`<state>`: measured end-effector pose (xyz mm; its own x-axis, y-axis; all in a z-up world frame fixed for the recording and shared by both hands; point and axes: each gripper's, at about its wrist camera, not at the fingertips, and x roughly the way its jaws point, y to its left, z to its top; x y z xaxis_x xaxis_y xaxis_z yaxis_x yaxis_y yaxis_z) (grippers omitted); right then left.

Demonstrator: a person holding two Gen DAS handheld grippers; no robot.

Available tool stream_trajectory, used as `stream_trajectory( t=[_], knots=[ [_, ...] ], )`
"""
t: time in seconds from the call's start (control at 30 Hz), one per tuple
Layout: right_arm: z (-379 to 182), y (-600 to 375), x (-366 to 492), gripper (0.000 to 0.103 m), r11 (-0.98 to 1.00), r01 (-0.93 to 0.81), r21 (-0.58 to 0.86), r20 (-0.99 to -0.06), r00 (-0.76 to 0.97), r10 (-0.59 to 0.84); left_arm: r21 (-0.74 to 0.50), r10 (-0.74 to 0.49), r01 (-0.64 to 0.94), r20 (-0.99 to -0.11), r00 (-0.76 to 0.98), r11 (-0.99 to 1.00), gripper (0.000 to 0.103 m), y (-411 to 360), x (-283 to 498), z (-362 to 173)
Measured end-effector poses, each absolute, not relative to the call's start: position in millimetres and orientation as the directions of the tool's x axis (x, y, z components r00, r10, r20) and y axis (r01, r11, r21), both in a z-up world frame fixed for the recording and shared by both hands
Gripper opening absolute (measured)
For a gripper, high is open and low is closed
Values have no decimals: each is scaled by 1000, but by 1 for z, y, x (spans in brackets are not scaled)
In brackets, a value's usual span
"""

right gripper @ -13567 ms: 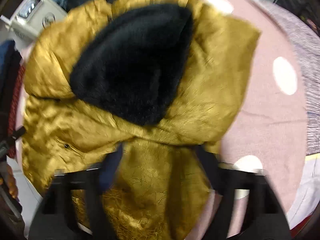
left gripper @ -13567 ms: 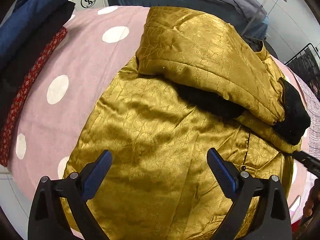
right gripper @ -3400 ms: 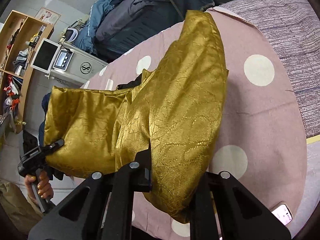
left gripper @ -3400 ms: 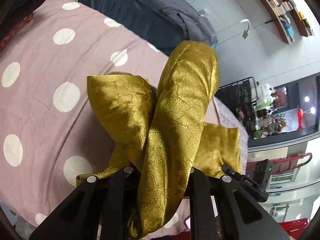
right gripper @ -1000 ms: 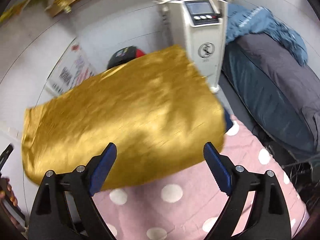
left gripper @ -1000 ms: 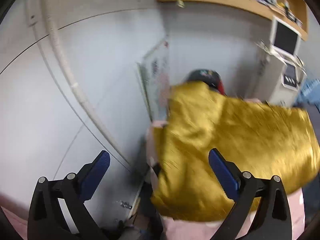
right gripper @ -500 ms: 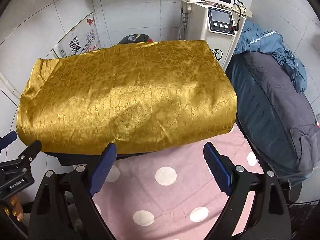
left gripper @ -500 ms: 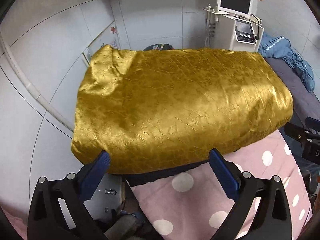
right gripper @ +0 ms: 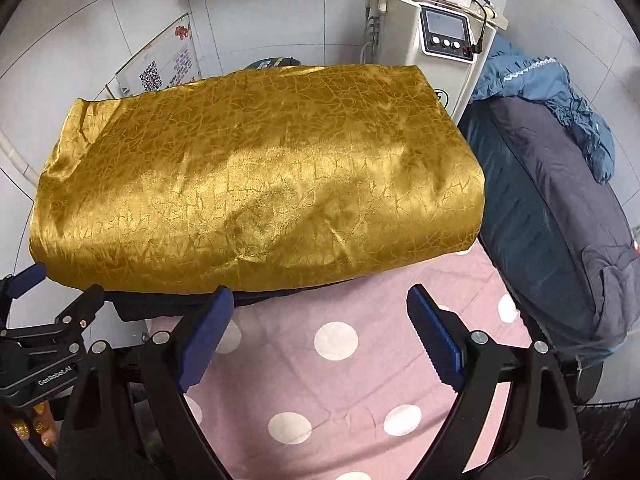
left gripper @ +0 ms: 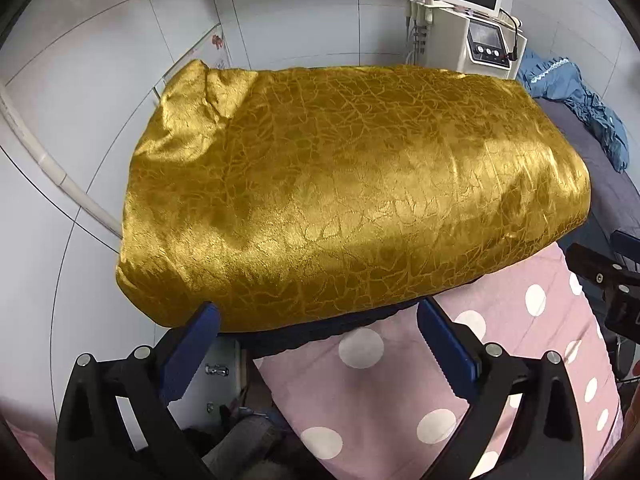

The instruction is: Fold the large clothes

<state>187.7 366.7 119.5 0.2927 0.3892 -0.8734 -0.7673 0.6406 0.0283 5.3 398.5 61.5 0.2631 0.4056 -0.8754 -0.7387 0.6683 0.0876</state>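
Now both sets of fingers stand wide apart and hold nothing. A few seconds ago each was clamped on a swag of the gold jacket and lifting it over the polka-dot bed; a second ago the jacket was a blur ahead of opened fingers — now it lies still, a squared, folded bundle.

From the left gripper (left gripper: 318,344), the gold jacket (left gripper: 352,184) sits just beyond the fingertips, its near edge between and above them, resting on a dark folded garment (left gripper: 320,330) at the end of the bed (left gripper: 400,392). From the right gripper (right gripper: 320,326) the same bundle (right gripper: 256,176) lies ahead and a little to the left of the fingers, with bare pink sheet (right gripper: 336,380) under them.

Judging by this, the fold of this garment looks finished and it has been stacked aside; the next piece would come from elsewhere.

Count: one gold jacket, one dark garment visible beneath it, two grippers, one white machine with a screen (right gripper: 436,12) beyond the stack, one heap of blue-grey bedding (right gripper: 560,184) to the right of the fingers.
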Motion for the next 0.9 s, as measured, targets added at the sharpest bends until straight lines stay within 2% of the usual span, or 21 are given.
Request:
stream_trajectory(
  t=[0.9],
  knots=[
    [117,364,183,88,643,-765,42,-875,283,394,46,417,-760,-856,305,649,96,402,-5,70]
  ],
)
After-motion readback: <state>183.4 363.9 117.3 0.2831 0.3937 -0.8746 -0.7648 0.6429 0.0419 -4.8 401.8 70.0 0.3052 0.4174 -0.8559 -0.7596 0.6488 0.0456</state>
